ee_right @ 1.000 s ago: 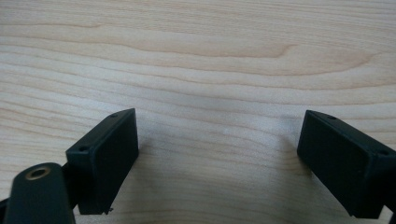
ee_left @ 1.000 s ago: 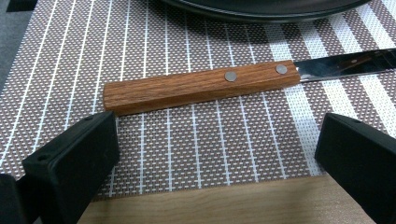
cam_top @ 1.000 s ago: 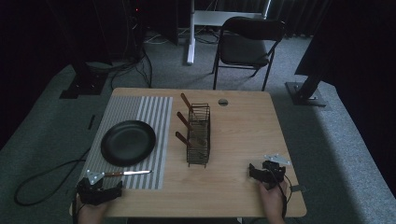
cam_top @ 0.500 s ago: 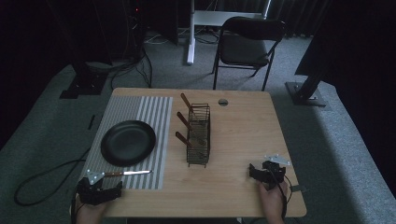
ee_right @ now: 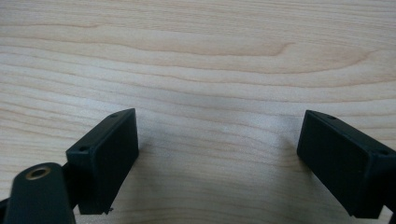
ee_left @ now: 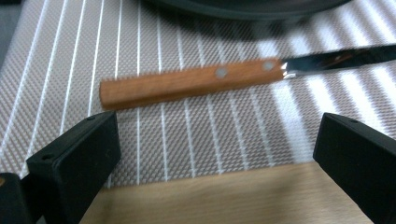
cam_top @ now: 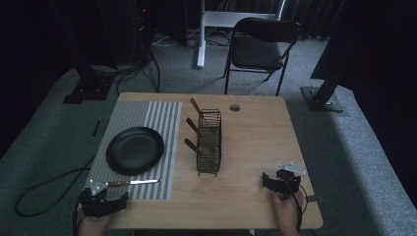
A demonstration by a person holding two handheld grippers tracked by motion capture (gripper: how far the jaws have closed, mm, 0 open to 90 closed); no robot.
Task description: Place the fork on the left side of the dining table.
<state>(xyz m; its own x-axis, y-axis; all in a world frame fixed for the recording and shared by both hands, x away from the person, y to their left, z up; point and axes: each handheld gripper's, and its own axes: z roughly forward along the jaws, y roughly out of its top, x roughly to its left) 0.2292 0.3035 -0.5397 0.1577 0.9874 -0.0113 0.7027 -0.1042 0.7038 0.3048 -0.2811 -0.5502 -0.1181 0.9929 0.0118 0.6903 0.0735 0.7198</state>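
Note:
A knife with a wooden handle and a steel blade lies across the striped grey mat, just beyond my left gripper, whose jaws stand wide open with nothing between them. From above, the knife sits at the mat's near edge, with the left gripper right behind it at the table's front left corner. A black plate rests on the mat. My right gripper lies open on bare wood at the front right, holding nothing.
A wire cutlery rack stands mid-table with three wooden handles sticking out to its left. A small round grommet is set in the table's far edge. A folding chair stands beyond the table. Cables lie on the floor at left.

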